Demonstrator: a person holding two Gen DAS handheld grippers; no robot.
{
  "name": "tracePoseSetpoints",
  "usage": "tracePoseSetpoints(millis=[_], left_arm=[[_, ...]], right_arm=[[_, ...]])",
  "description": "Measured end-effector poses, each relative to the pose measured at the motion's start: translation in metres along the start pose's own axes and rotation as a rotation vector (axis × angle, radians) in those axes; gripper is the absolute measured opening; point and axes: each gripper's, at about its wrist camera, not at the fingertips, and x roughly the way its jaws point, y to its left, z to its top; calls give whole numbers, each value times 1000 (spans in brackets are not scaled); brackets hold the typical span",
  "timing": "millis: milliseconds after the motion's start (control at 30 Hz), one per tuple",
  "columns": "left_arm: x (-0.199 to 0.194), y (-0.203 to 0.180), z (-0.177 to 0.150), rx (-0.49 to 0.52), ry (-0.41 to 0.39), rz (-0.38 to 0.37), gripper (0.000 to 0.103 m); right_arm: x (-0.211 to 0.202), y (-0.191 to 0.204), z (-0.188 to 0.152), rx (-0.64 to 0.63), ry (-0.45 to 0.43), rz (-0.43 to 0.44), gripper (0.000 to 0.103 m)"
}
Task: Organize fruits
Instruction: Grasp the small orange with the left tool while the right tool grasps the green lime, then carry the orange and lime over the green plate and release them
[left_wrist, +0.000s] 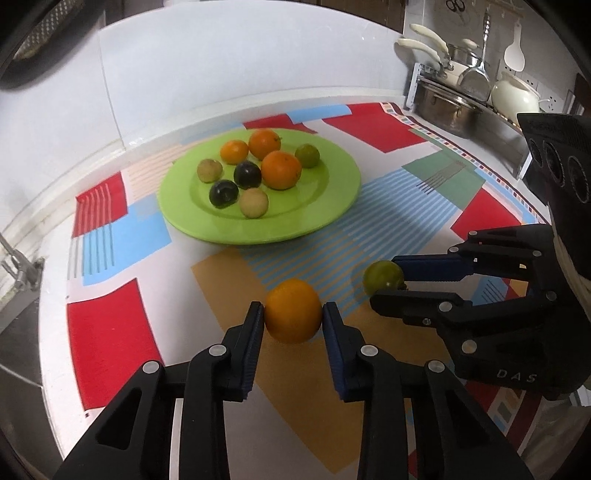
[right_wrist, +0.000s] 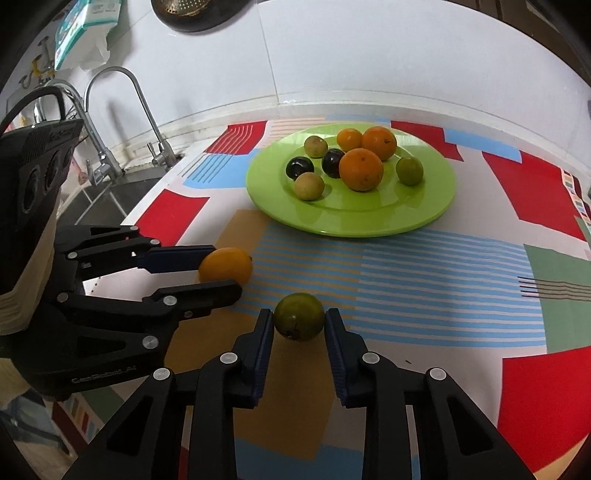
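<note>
My left gripper (left_wrist: 293, 317) pinches an orange (left_wrist: 293, 315) and my right gripper (right_wrist: 299, 320) clamps a green fruit (right_wrist: 299, 315), both low over the patterned mat, ready for the green plate (left_wrist: 332, 206) ahead where the others sit.

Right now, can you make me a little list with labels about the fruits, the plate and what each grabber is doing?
plate: green plate on the patterned cloth, toward the wall
fruit on plate: eight pieces; three orange, two dark, three greenish
left gripper: fingers touching both sides of an orange fruit on the cloth
right gripper: fingers touching both sides of a green fruit on the cloth
fruit off plate: those two, in front of the plate
lifted yet: cannot tell
</note>
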Motion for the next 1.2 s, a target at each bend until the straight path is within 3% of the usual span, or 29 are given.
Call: tracePoseSetpoints(millis=[1200], left_arm=[[-79,-29,27,-119,-190,137,32]], right_arm=[[-87,-10,22,-21,-202,-26,30]])
